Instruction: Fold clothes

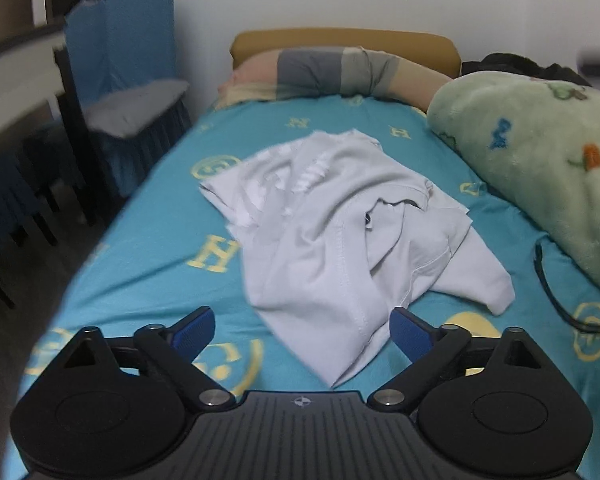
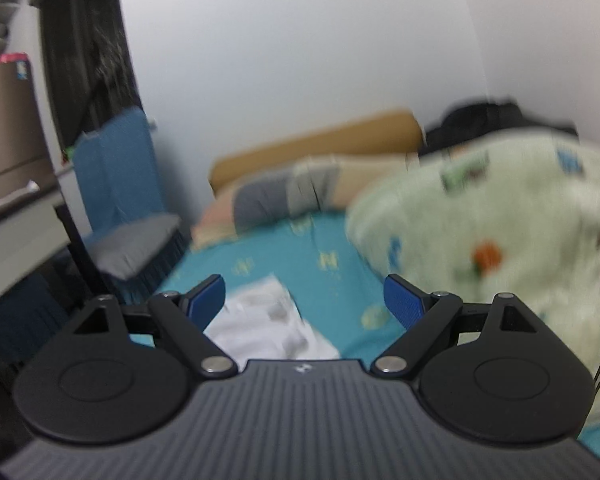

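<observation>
In the middle of the bed (image 1: 148, 248), on the turquoise sheet, the white garment (image 1: 340, 232) lies crumpled and unfolded, one sleeve trailing toward the bed's right edge. My left claw (image 1: 302, 330) hovers over the near end of the bed with its blue pads spread wide and nothing between them; the garment's nearest corner lies on the sheet between and beneath the tips, and I cannot tell whether it touches them. My right claw (image 2: 304, 300) is released too, fingers apart and gripping nothing, held higher above the bed with only part of the garment visible below it; that view is blurred.

The sheet is printed with yellow marks: large block letters "H" and round emblems, one near the left edge and others near the near edge. I cannot read any finer writing on them. Pale lettering on the garment's chest is creased and illegible.

Along the right edge sits a bunched green blanket (image 1: 540, 160) with blue and orange figures. At the far end lies a striped pillow (image 1: 332, 74) against a tan headboard (image 1: 340, 40). A black cord (image 1: 548, 280) rests near the right edge, beside the blanket. Beyond the left edge stands a chair (image 1: 128, 92) draped in blue cloth.
</observation>
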The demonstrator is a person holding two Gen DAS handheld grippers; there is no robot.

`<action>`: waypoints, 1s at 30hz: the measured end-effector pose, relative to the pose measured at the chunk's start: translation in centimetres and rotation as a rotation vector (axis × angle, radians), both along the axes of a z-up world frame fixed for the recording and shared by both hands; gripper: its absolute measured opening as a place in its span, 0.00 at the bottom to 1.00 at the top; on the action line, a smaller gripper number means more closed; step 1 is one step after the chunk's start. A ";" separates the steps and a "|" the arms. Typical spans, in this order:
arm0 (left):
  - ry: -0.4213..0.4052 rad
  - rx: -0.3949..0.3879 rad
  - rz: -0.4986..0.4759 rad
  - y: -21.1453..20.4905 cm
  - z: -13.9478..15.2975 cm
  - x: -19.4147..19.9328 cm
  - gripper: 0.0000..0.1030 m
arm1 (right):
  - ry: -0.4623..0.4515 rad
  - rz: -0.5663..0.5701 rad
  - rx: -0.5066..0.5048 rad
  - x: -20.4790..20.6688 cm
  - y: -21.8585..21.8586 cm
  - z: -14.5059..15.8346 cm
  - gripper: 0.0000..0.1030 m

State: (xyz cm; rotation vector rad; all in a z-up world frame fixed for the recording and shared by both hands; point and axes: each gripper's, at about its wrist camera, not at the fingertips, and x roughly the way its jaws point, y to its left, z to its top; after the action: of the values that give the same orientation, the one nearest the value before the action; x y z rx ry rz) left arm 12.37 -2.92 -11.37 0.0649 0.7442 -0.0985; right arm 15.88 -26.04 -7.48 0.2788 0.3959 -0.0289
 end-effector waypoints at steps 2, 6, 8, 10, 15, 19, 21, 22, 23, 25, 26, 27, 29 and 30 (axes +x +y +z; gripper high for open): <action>0.013 -0.055 -0.023 -0.2 -1.3 1.3 0.85 | 0.045 0.005 -0.021 0.7 0.0 -2.2 0.85; -0.003 -0.087 -0.060 -0.5 -2.1 2.0 0.70 | 0.105 0.031 -0.014 2.6 0.4 -4.9 0.85; -0.014 -0.112 -0.047 0.0 -1.6 1.9 0.48 | 0.109 0.051 -0.003 3.6 0.9 -5.7 0.85; -0.026 -0.137 -0.033 0.5 -1.2 1.7 0.29 | 0.084 0.082 -0.026 4.7 1.7 -6.6 0.85; -0.055 -0.198 -0.001 1.7 0.0 1.4 0.15 | 0.076 0.186 -0.097 6.9 4.6 -9.3 0.85; -0.078 -0.248 0.026 2.7 0.9 1.1 0.14 | 0.088 0.304 -0.159 8.1 7.2 -10.5 0.85; -0.080 -0.274 0.040 3.3 1.2 1.0 0.12 | 0.084 0.317 -0.197 8.5 8.3 -10.6 0.85; -0.080 -0.277 0.046 3.4 1.2 0.8 0.11 | 0.080 0.321 -0.197 8.7 8.6 -10.7 0.85; -0.088 -0.273 0.050 3.5 1.3 0.7 0.10 | 0.075 0.318 -0.183 9.0 8.8 -10.6 0.85; -0.116 -0.264 0.052 3.6 1.9 0.2 0.09 | 0.065 0.299 -0.150 9.7 8.9 -10.6 0.85; -0.135 -0.260 0.050 3.6 2.3 -0.1 0.09 | 0.047 0.280 -0.122 9.9 8.7 -10.3 0.85; -0.155 -0.256 0.048 3.7 2.6 -0.4 0.09 | 0.025 0.259 -0.092 10.0 8.4 -10.0 0.85; -0.195 -0.257 0.042 3.8 3.6 -1.2 0.08 | -0.028 0.213 -0.037 9.9 7.8 -9.1 0.85; -0.216 -0.264 0.038 4.0 4.3 -1.6 0.08 | -0.047 0.185 -0.039 9.8 7.7 -8.6 0.85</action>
State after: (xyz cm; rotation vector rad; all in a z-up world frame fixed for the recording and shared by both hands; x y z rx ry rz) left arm 10.77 1.03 -7.09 -0.1873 0.5111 -0.1500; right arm 25.68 -18.35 -16.08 0.2027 0.3728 0.1509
